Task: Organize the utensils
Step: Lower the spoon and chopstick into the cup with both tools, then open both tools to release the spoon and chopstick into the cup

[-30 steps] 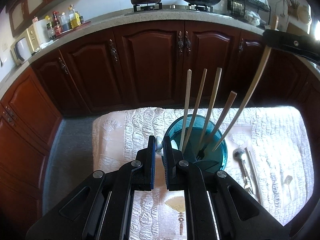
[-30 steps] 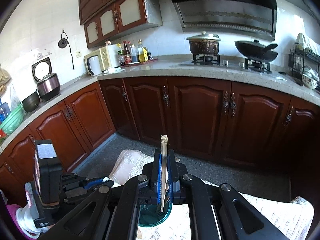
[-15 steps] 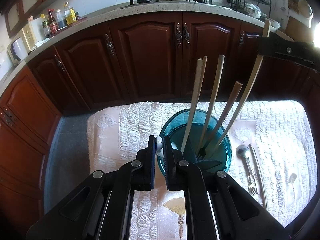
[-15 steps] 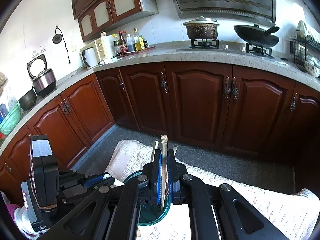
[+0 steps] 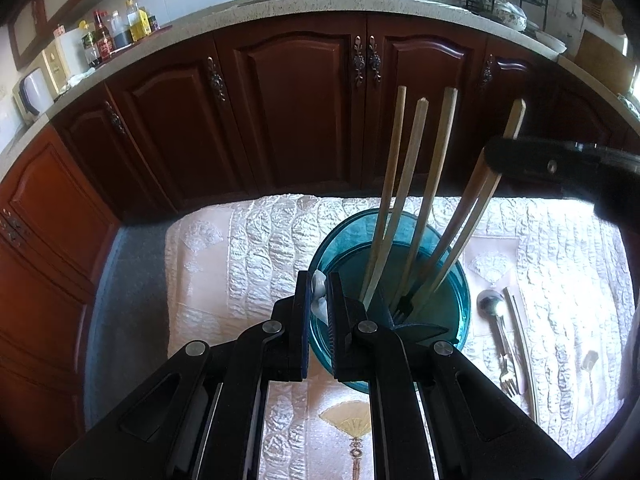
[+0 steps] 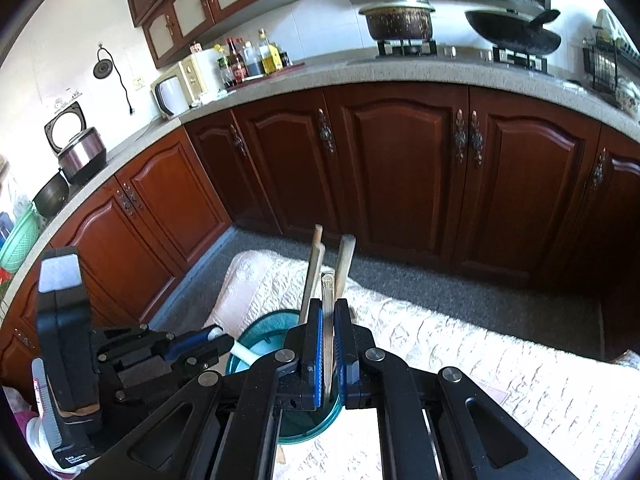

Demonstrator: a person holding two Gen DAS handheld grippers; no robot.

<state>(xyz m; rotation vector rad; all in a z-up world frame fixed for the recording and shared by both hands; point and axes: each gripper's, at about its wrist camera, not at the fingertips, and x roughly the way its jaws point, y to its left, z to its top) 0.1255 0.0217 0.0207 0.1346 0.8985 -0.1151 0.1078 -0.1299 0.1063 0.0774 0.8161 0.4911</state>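
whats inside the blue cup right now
The blue cup holds five wooden chopsticks standing up, plus a dark fork. The left gripper covers its near side and bottom.
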